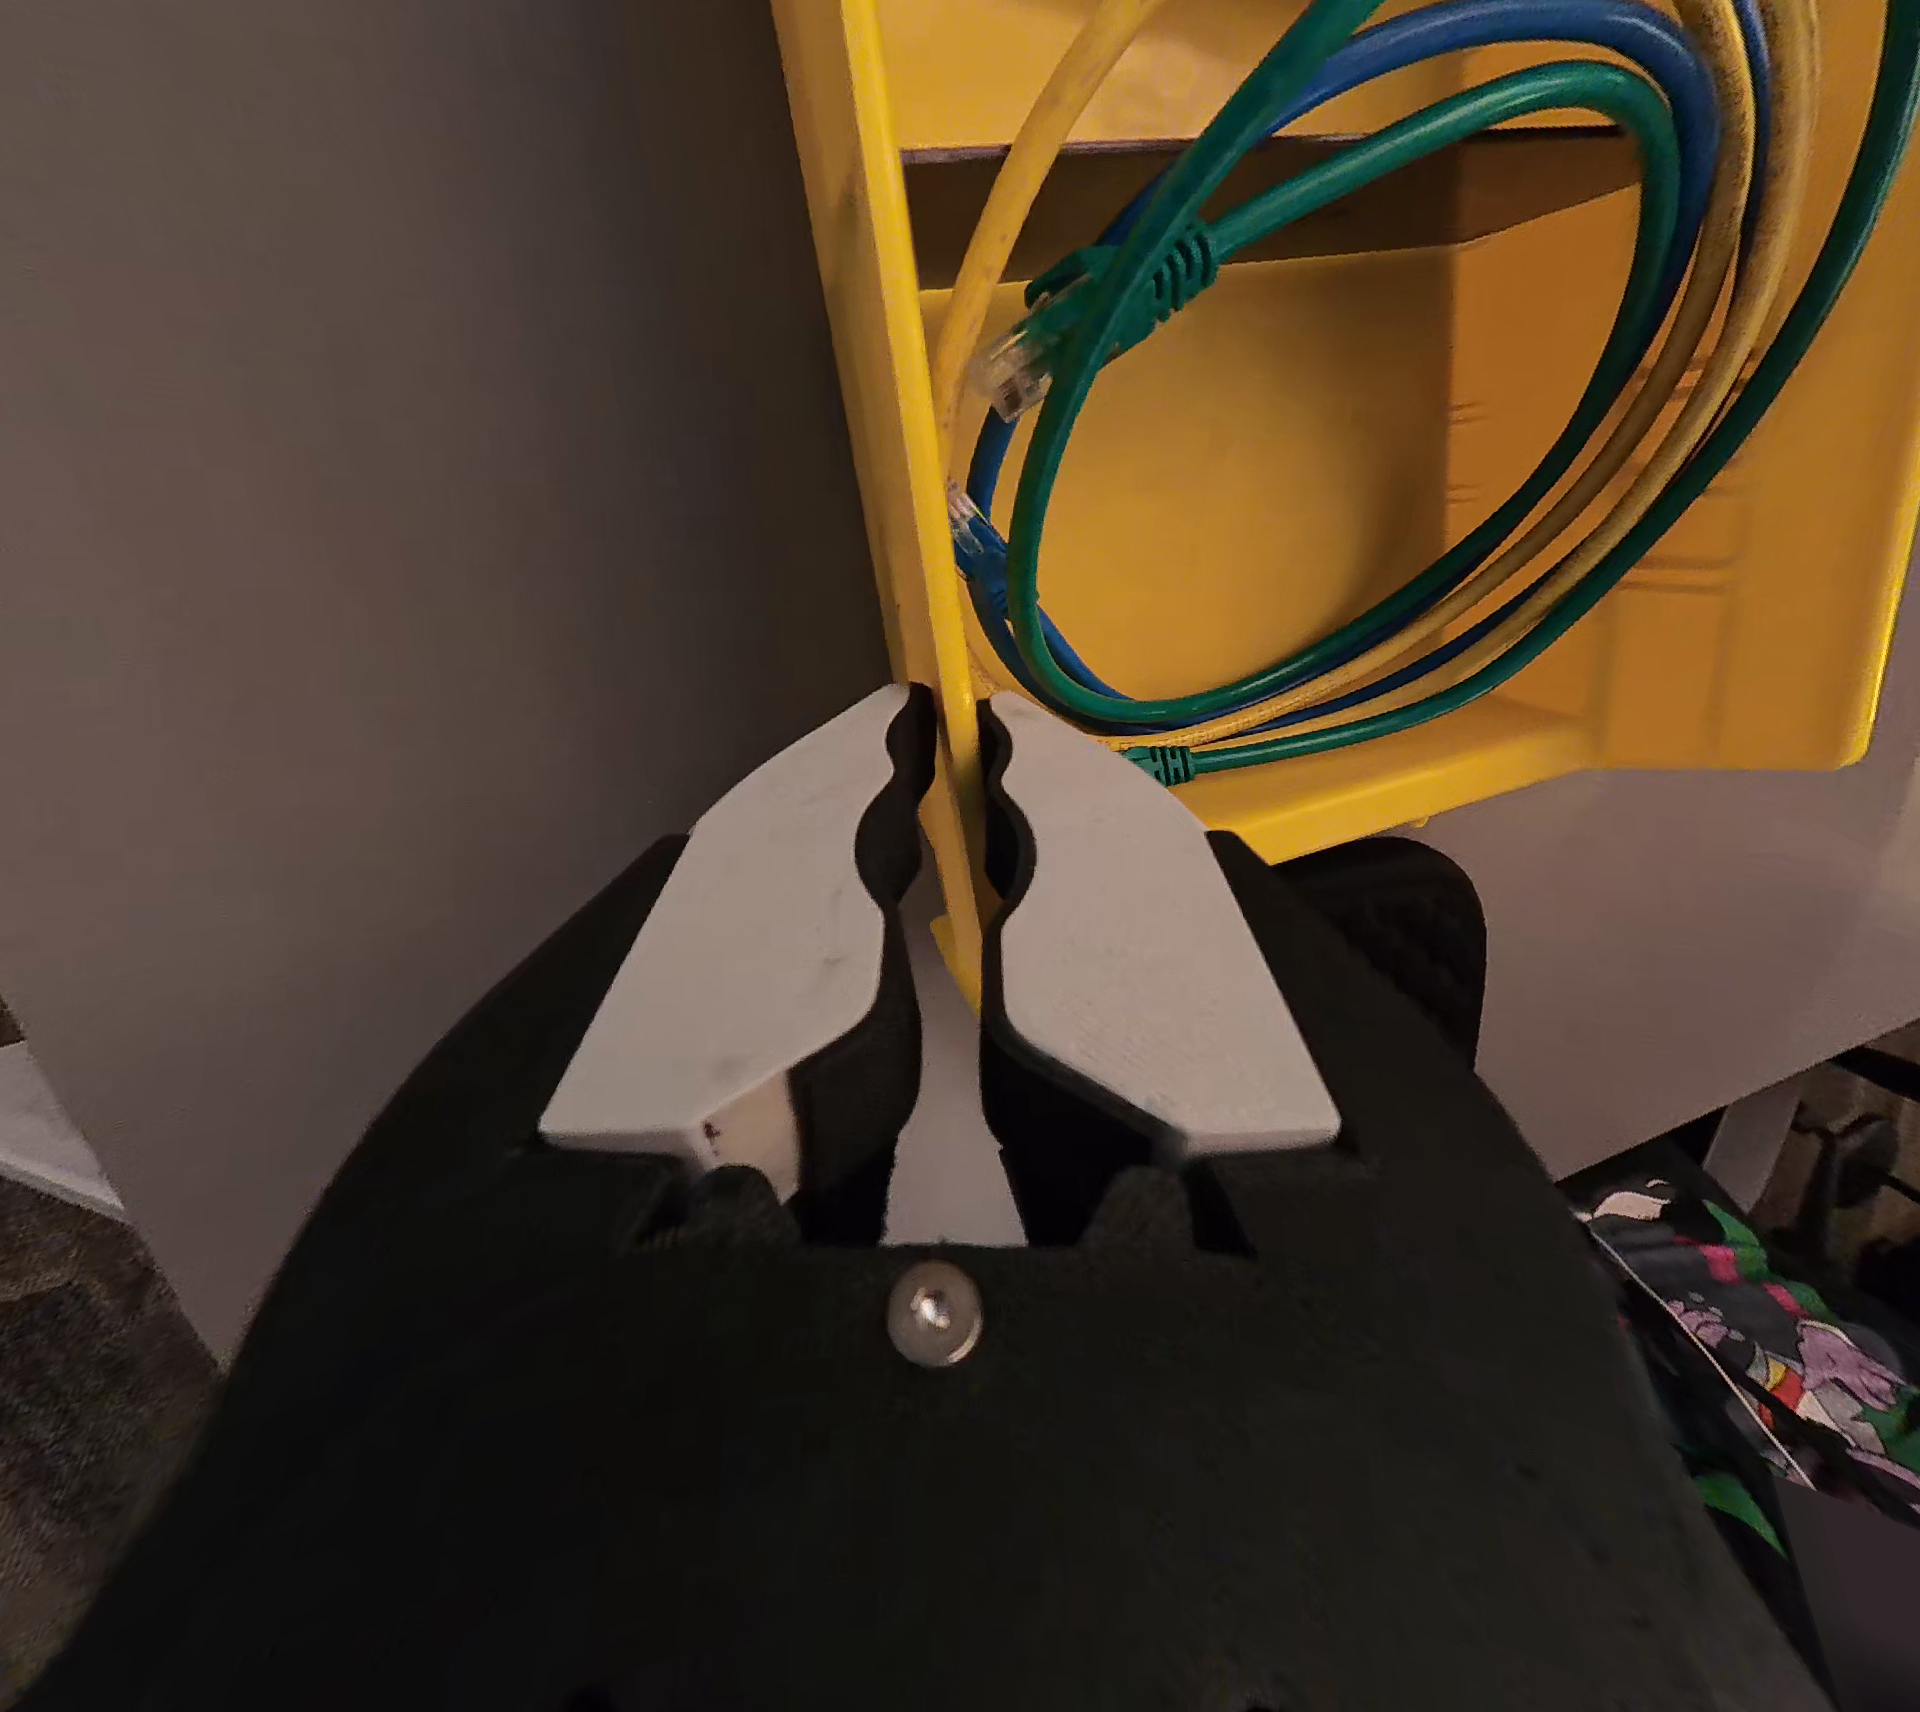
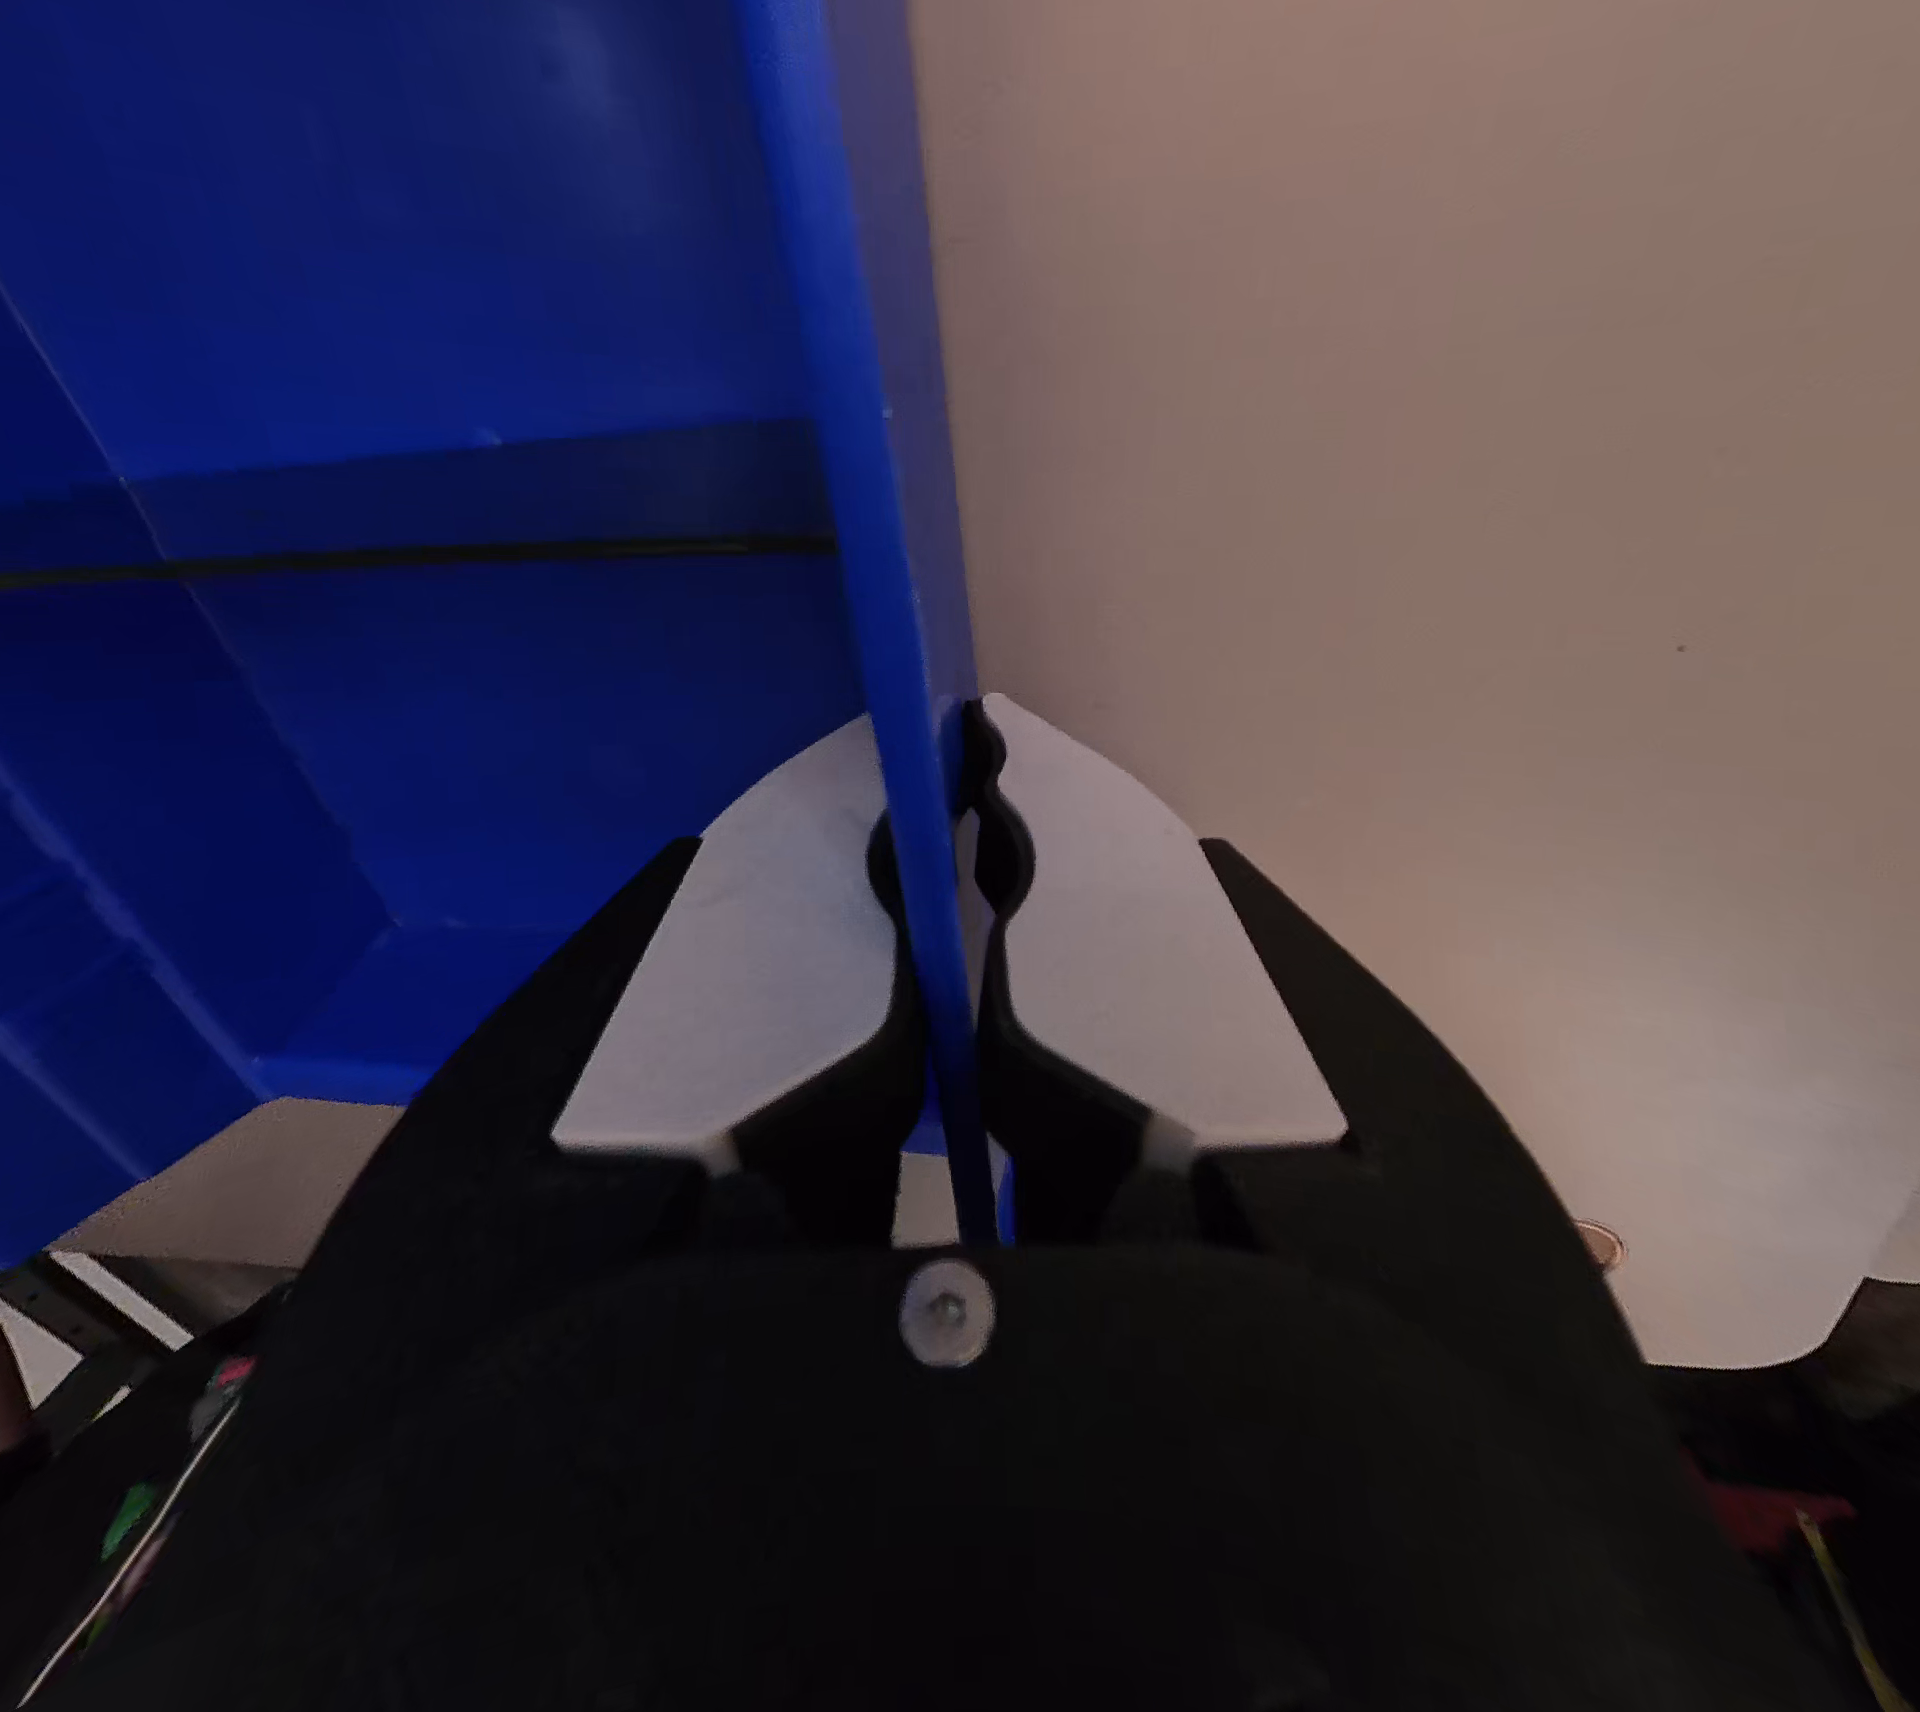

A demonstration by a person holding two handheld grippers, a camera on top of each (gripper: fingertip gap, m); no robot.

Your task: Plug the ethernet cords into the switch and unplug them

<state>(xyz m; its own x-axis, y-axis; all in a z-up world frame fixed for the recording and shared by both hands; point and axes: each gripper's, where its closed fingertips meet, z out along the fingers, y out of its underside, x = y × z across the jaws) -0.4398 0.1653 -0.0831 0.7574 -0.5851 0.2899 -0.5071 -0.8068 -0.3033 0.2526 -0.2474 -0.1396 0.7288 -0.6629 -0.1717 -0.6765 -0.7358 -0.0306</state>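
A yellow plastic bin (image 1: 1299,519) holds coiled ethernet cords: green (image 1: 1039,519), blue (image 1: 1507,15) and yellow (image 1: 1081,73). Several loose plugs lie inside, one of them clear-tipped (image 1: 1006,374). My left gripper (image 1: 956,712) is shut on the yellow bin's left wall (image 1: 883,208), one finger on each side of it. My right gripper (image 2: 935,722) is shut on the right wall (image 2: 810,208) of a blue plastic bin (image 2: 364,208), whose inside shows nothing. No switch is in view.
Both bins rest on a pale table top (image 1: 364,312) that also shows in the right wrist view (image 2: 1455,415). Its edges run near the bottom of both views. Patterned cloth (image 1: 1766,1371) lies below the table at the lower right. Carpet (image 1: 62,1299) shows at the lower left. Some 80 cm of space lies between my two pairs of fingers.
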